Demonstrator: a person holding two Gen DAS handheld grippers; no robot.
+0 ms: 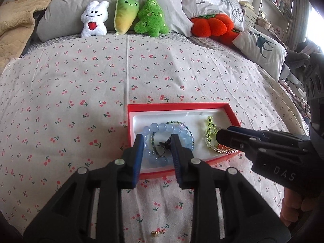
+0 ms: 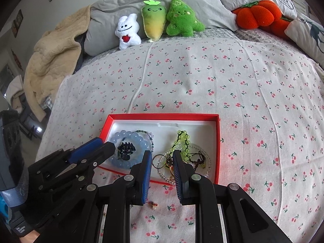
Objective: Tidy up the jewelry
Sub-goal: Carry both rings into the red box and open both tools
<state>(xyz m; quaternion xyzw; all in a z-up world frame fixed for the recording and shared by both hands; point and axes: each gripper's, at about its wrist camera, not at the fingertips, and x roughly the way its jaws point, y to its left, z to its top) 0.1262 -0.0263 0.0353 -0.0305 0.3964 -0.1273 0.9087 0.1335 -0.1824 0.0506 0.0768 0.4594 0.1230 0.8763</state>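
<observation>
Left wrist view: left tongs [image 1: 157, 141] spread over the blue bead bracelet [image 1: 162, 128], untouched, in the red tray [image 1: 178, 106] on the bed. Right wrist view: right tongs [image 2: 162, 158], at the tray's 6 o'clock, stand apart, straddling rings [image 2: 159, 162] without pinching them.

Both tools tilt downward, left tool [image 1: 157, 141] and right tool [image 2: 162, 157] jaws apart

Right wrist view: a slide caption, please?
Two handheld grippers hover over a red jewelry box on a cherry-print bedspread.
</observation>
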